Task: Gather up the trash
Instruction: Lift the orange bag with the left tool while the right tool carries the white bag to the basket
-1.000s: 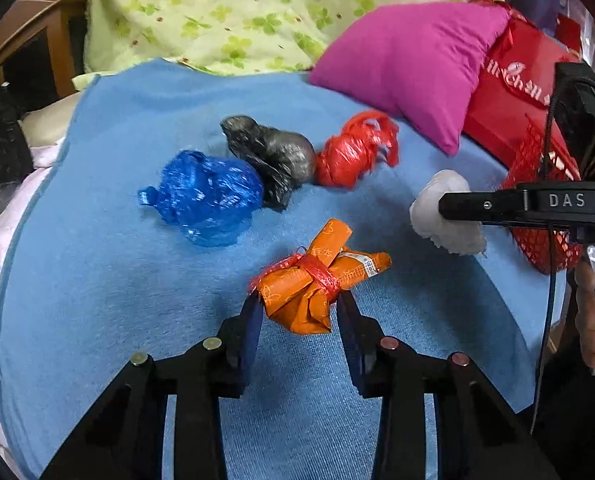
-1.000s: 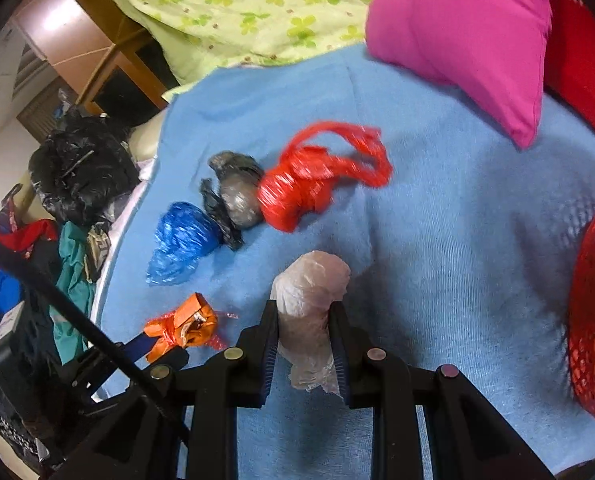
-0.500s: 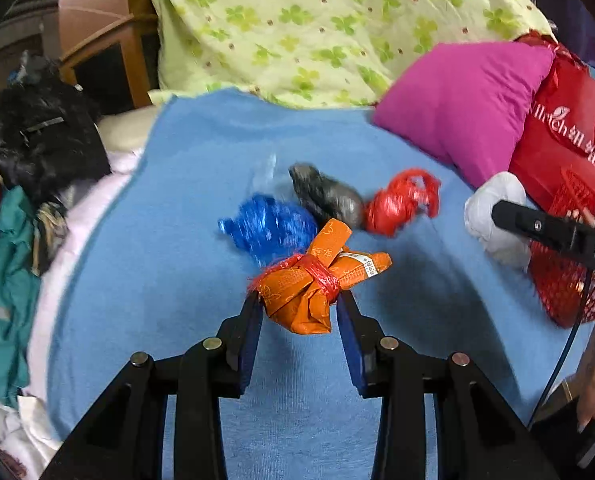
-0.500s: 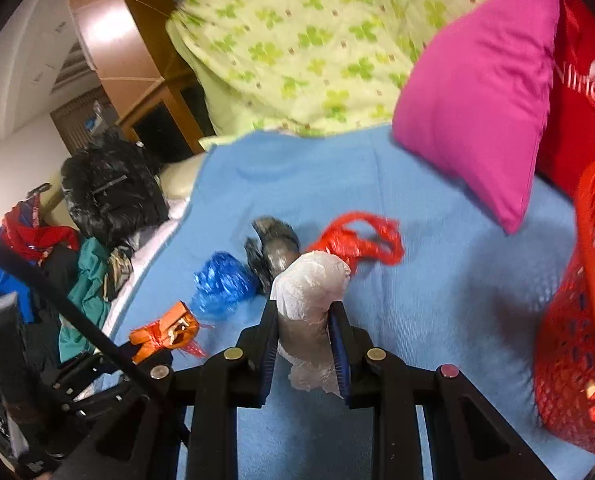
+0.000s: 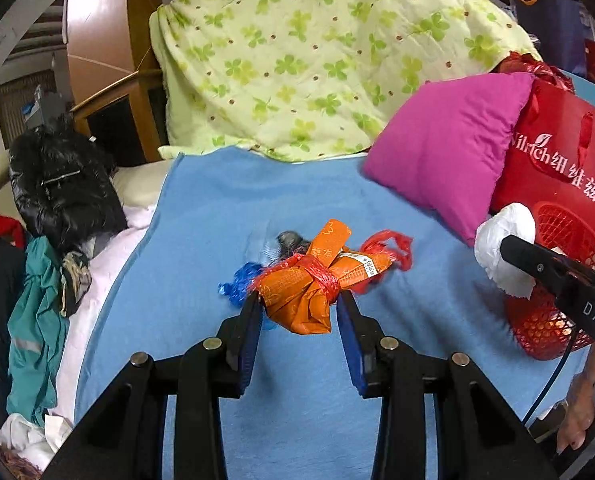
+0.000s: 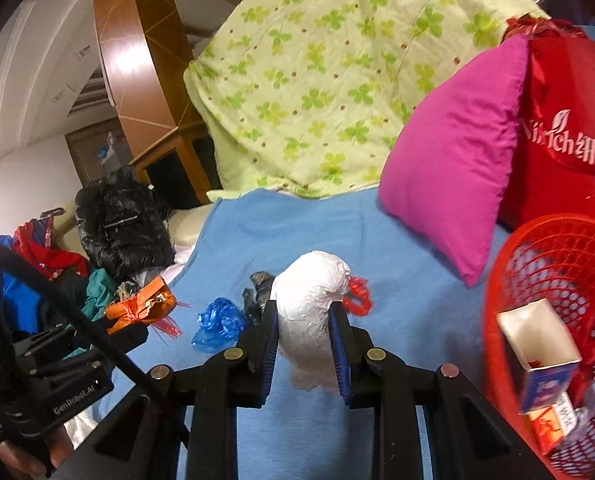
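The left hand-held gripper (image 5: 299, 306) was clamped on an orange bundle (image 5: 317, 284), held above the blue blanket (image 5: 201, 240) on the bed. The right hand-held gripper (image 6: 303, 322) was clamped on a white bag (image 6: 309, 312), just left of the red mesh basket (image 6: 553, 264), whose near rim stood close beside it. A small box (image 6: 537, 352) lay in the basket. Blue (image 6: 217, 322), grey (image 6: 259, 286) and red (image 6: 357, 294) bags lay mid-blanket. Bare blanket stretched toward the pink cushion (image 6: 449, 160) and the blanket's left edge.
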